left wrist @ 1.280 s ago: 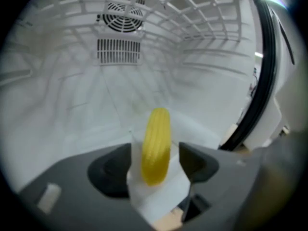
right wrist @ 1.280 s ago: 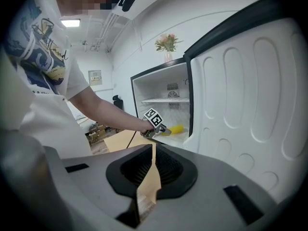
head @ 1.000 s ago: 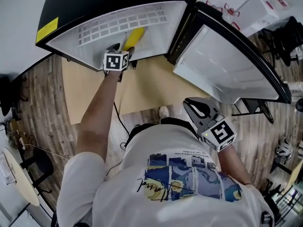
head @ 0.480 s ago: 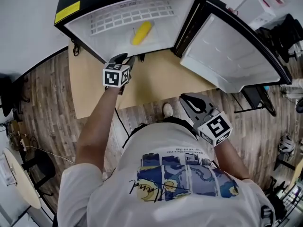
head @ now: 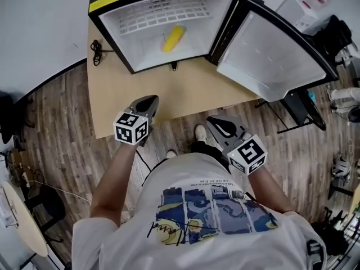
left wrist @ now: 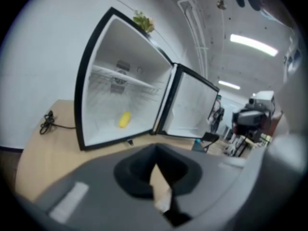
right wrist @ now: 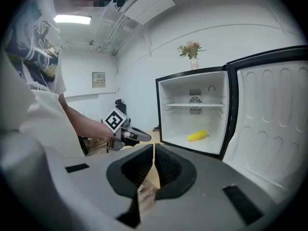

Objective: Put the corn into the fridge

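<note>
The yellow corn (head: 173, 38) lies on the floor of the open mini fridge (head: 132, 61), seen also as the corn (left wrist: 124, 120) in the left gripper view and the corn (right wrist: 196, 135) in the right gripper view. My left gripper (head: 151, 100) is shut and empty, hanging over the front edge of the wooden table (head: 185, 100), well back from the fridge. In its own view the left gripper (left wrist: 155, 154) has its jaws together. My right gripper (head: 212, 121) is shut with nothing in it, beside the person's body. The right gripper (right wrist: 154, 150) points toward the fridge.
The fridge door (head: 270, 61) stands swung wide to the right. A black cable (head: 98, 50) lies on the table left of the fridge. A wire shelf (right wrist: 195, 105) crosses the fridge interior. Wood floor (head: 62, 128) surrounds the table; chairs and equipment stand at the right.
The left gripper drew back out of the fridge toward the person, leaving the corn on the fridge floor, and its jaws shut. The right gripper shifted slightly left and back.
</note>
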`<state>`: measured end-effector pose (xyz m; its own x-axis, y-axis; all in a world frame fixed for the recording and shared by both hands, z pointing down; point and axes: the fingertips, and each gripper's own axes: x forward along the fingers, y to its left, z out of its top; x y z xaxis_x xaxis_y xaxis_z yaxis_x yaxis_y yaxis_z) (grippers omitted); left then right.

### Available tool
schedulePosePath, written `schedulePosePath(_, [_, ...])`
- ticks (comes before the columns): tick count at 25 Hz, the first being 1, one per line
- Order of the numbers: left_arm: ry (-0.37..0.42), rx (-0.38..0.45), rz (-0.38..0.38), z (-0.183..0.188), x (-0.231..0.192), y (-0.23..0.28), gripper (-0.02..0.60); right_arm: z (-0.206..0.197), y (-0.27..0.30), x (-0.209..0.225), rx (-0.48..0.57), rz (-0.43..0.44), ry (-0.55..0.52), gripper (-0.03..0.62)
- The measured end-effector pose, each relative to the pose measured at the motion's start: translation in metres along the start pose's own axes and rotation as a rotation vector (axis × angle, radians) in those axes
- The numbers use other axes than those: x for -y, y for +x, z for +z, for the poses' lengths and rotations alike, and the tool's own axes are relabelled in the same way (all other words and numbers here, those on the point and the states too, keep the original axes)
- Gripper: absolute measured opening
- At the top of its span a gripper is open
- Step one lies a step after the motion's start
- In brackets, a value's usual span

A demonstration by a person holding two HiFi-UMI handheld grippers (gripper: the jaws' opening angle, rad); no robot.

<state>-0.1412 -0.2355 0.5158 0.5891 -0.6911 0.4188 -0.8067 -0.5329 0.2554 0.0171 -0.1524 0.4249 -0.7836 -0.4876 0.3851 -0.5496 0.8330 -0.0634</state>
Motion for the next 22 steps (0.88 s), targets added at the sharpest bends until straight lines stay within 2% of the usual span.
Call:
schedulePosePath(6, [-0.010, 0.019, -0.097, -0.020, 0.048, -0.065, 0.009, -0.014, -0.001, -0.037, -0.015, -0.008, 0.011, 0.017])
schedulePosePath(11, [0.029, 0.012, -0.153, -0.032, 0.083, -0.100, 0.009, -0.017, -0.003, -0.058, -0.026, -0.003, -0.007, 0.017])
schedulePosePath(22, [0.099, 0.006, -0.206, -0.047, 0.118, -0.138, 0.009, -0.019, -0.007, -0.090, -0.034, 0.001, -0.048, 0.014])
